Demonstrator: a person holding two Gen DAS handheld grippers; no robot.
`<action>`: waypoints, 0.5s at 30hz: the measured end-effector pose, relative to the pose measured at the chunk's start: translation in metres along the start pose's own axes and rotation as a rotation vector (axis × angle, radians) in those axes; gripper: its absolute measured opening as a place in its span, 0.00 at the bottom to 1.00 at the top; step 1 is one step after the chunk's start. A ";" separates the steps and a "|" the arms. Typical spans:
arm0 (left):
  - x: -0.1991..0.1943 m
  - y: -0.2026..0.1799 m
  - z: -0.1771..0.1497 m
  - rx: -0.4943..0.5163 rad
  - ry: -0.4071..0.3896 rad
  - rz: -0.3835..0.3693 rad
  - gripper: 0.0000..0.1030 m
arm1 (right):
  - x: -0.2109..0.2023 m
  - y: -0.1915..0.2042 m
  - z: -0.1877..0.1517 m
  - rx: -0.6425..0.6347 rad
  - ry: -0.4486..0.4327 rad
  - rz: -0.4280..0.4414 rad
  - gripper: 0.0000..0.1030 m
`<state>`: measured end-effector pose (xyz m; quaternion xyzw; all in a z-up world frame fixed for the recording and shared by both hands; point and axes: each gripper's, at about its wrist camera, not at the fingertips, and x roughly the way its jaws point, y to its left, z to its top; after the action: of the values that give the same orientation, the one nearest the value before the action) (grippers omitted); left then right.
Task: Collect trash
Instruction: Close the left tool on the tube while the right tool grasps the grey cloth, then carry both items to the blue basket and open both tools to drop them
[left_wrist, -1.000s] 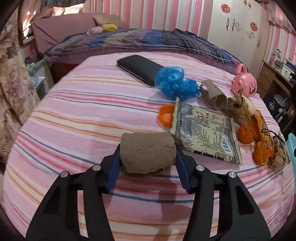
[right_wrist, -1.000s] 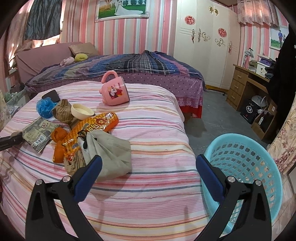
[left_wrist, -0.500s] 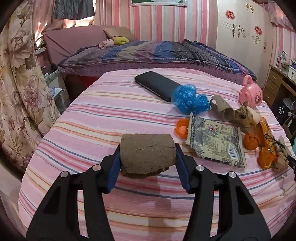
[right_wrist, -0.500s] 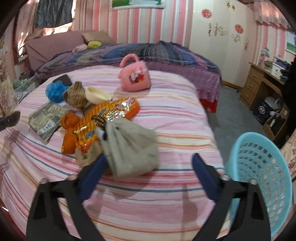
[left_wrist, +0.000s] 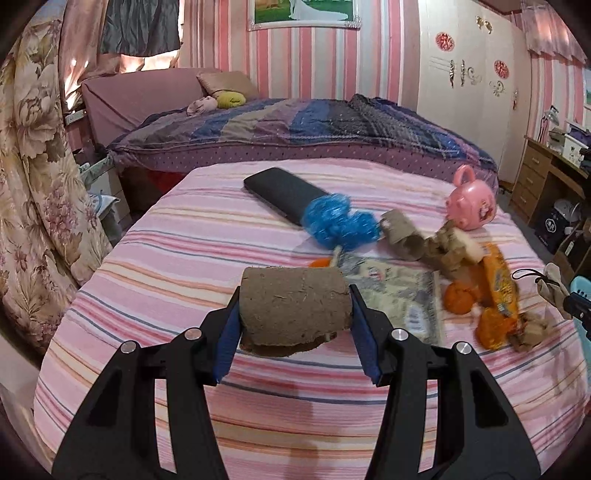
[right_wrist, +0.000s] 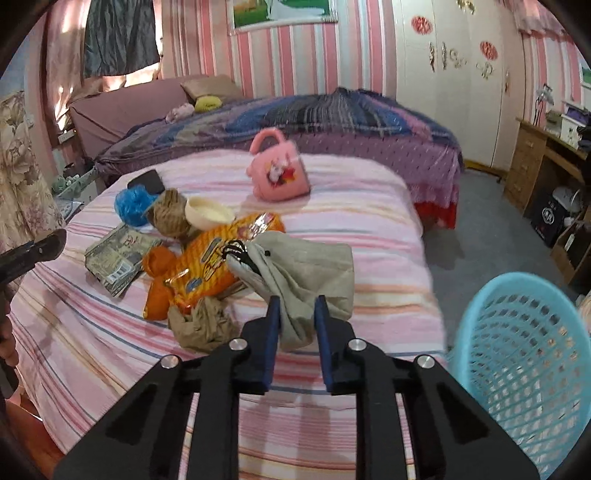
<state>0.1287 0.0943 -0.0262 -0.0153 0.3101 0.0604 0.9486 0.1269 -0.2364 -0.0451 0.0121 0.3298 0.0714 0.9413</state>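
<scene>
Clamped betw. the blue pads of the left hand-held gripper (left_wrist: 295, 325) is a brown cardboard roll (left_wrist: 293, 314), held sideways & raised above the pink striped bed (left_wrist: 177, 258); jaws are set about half wide, pressed on both roll ends. Cloth of a grey drawstring bag (right_wrist: 306, 273) is pinched by the right hand-held gripper (right_wrist: 297, 321), whose jaws have just been closing & are now nearly shut, w/ the bag's lower edge bunched betw. the pads. Rest of the trash is left on the bed: an orange snack wrapper (right_wrist: 218, 258), a grey printed packet (right_wrist: 114, 258), a crumpled blue plastic bag (left_wrist: 340, 221), a 2nd cardboard tube (left_wrist: 402, 236), crumpled brown paper (right_wrist: 203, 325) just beside the grey bag, & an orange lump (right_wrist: 159, 266) touching the wrapper. A cream bowl (right_wrist: 208, 214), a pink mug (right_wrist: 280, 171) & a black phone (left_wrist: 284, 195) are also seen on the bed, the phone partly under the blue bag. A light blue basket (right_wrist: 524, 362) is placed on the floor off the bed's right side, near the right gripper. Contents of the basket can't be told.
</scene>
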 end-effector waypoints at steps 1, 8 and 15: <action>-0.004 -0.006 0.002 0.001 -0.008 -0.001 0.51 | -0.004 -0.003 0.001 0.000 -0.006 -0.003 0.18; -0.033 -0.067 0.009 0.061 -0.095 -0.051 0.51 | -0.036 -0.063 -0.002 0.053 -0.055 -0.084 0.18; -0.048 -0.159 0.007 0.112 -0.129 -0.161 0.51 | -0.066 -0.137 -0.015 0.107 -0.064 -0.204 0.18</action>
<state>0.1144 -0.0681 0.0060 0.0165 0.2491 -0.0327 0.9678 0.0833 -0.3815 -0.0255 0.0307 0.3023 -0.0430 0.9517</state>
